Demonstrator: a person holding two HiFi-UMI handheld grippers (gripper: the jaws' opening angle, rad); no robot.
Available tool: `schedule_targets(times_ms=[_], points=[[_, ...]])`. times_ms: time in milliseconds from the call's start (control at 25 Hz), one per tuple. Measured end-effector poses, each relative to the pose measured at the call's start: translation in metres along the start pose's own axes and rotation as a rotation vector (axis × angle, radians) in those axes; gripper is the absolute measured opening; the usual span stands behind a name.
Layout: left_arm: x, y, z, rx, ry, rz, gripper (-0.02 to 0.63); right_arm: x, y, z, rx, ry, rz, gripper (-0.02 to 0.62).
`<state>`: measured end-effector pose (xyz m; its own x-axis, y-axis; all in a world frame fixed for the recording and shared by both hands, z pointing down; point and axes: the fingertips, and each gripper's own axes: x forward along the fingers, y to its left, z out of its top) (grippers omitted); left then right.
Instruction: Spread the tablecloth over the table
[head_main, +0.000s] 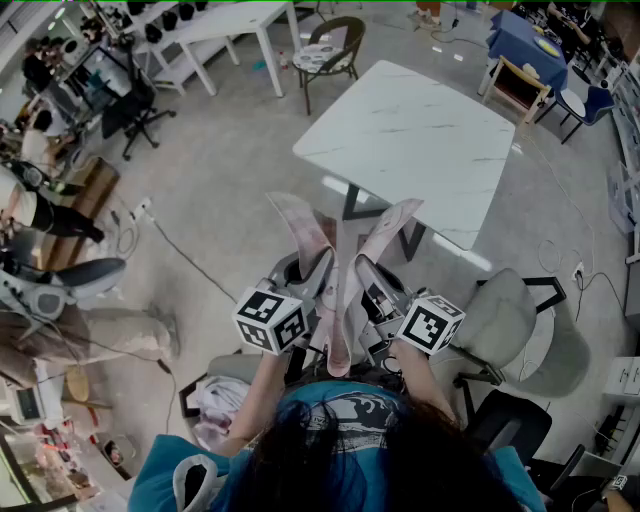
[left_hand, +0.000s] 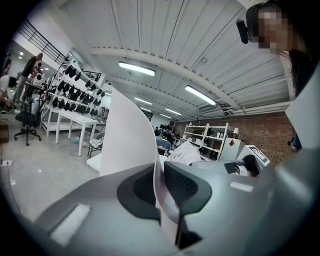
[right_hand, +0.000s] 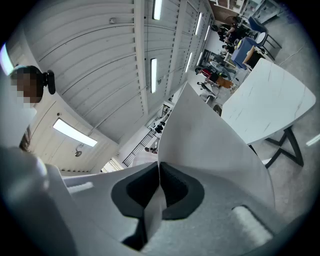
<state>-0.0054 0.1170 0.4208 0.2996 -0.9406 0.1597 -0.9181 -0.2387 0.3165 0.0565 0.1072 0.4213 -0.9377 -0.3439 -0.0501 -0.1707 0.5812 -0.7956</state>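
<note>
The tablecloth (head_main: 340, 300) is a pale, pinkish-white sheet held up in front of the person's chest, its middle hanging in a fold between the two grippers. My left gripper (head_main: 312, 268) is shut on one corner, which sticks up past the jaws. My right gripper (head_main: 374, 278) is shut on the other corner. In the left gripper view the cloth (left_hand: 127, 135) runs between the dark pads (left_hand: 184, 186). The right gripper view shows the cloth (right_hand: 210, 145) pinched the same way. The white marble-look table (head_main: 420, 140) stands bare ahead, a short way beyond the grippers, and appears as the table (right_hand: 270, 100) in the right gripper view.
A grey chair (head_main: 505, 320) stands to the right near the table's near corner. A wicker chair (head_main: 330, 50) sits behind the table on the left. A blue-covered table (head_main: 525, 40) is at the back right. A cable (head_main: 190, 255) crosses the floor. Shelves (left_hand: 75, 90) line the far wall.
</note>
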Motion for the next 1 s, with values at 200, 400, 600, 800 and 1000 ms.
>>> schedule_targets(times_ms=[200,400,600,800,1000], points=[[-0.003,0.0,0.0,0.008,-0.004,0.014,0.043,0.001,0.002,-0.005,-0.044,0.03,0.014,0.006],[-0.013,0.008,0.003,0.001,-0.016,0.017,0.044,0.011,0.009,-0.012,-0.038,0.037,0.026,0.006],[-0.025,0.023,0.008,-0.002,-0.028,-0.003,0.044,0.027,0.015,-0.022,-0.037,0.028,0.02,0.006],[-0.032,0.035,0.011,-0.004,-0.034,-0.041,0.044,0.042,0.021,-0.031,-0.044,0.014,0.009,0.006],[-0.033,0.039,0.007,-0.008,-0.044,-0.066,0.04,0.046,0.016,-0.035,-0.078,0.027,-0.006,0.008]])
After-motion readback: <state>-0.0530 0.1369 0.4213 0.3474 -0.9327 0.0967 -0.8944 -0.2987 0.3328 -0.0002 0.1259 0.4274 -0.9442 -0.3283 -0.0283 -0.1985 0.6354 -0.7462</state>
